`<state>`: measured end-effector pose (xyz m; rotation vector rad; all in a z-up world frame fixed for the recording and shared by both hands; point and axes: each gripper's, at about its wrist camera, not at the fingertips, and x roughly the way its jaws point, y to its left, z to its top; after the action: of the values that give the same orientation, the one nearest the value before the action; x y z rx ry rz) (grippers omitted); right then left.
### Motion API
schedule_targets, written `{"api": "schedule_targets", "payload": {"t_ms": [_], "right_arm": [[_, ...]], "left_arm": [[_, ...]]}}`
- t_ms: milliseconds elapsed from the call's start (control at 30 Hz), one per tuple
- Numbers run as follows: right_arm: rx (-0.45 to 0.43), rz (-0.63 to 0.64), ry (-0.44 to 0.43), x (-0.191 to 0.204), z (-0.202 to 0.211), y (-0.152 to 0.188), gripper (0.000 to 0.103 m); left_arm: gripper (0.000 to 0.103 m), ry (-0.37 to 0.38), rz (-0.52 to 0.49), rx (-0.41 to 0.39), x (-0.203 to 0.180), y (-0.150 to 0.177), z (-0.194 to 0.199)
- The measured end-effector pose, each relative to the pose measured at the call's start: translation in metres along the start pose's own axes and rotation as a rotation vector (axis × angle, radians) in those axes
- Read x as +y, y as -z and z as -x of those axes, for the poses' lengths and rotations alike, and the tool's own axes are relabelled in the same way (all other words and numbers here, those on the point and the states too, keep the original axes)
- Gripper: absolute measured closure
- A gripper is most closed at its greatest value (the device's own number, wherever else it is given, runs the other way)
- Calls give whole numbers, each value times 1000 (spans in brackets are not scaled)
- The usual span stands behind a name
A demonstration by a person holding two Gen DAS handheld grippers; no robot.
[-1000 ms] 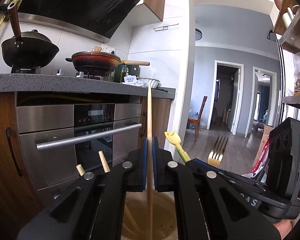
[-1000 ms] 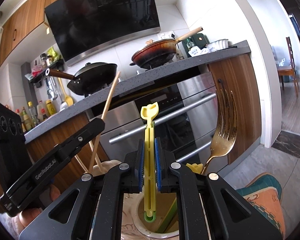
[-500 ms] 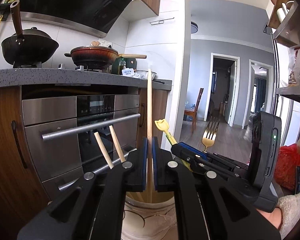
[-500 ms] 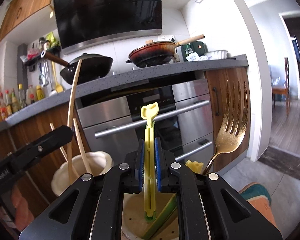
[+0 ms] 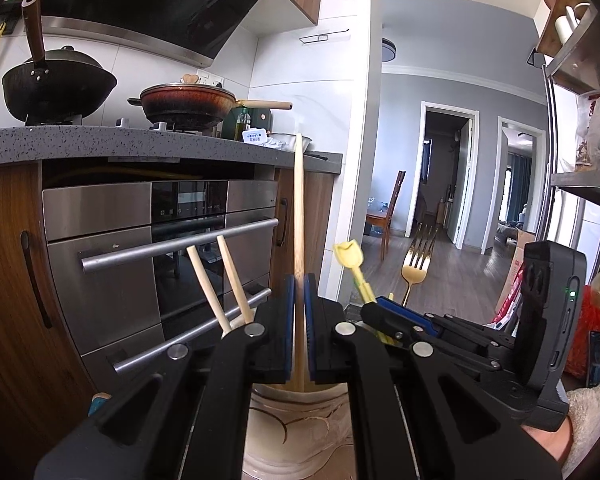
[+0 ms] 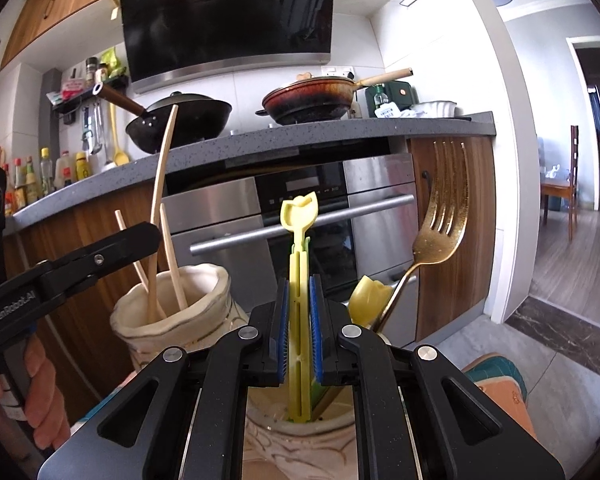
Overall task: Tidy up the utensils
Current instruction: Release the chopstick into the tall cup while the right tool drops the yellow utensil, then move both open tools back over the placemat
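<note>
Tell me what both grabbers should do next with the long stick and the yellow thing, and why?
Probably open both and let go. The left gripper pinches the long chopstick, whose lower end already sits inside the cream holder. The right gripper pinches the yellow utensil, whose end is down in the other holder.

two cream ceramic holders [image 6: 172, 312] stand on the grey floor [image 6: 572, 392] — just beside a patterned mat [image 6: 496, 380].
</note>
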<state>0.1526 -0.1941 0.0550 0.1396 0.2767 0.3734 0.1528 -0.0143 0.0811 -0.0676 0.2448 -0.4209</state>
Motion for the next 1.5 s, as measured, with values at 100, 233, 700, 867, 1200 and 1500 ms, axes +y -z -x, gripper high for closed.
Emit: {"api": "schedule_targets", "payload": {"t_ms": [100,233,700,867,1200,1500], "right_arm": [[3,-4,2,0,6,1,92],[4,-10,11,-1,19,4,92],[42,-52,39,-8,36,13,92],[56,-75,43,-13,33,14,90],[58,-99,46,-20,36,16,54],[49,-119,25,-10,77,23,19]], "left_arm": [[98,-5,-1,15,-1,3,-1],[98,9,-5,30,-4,6,3],[78,9,-11,55,-14,11,30],[75,3,-8,60,-15,13,39],[67,-39,4,82,-12,18,57],[33,-141,4,127,-11,38,85]]}}
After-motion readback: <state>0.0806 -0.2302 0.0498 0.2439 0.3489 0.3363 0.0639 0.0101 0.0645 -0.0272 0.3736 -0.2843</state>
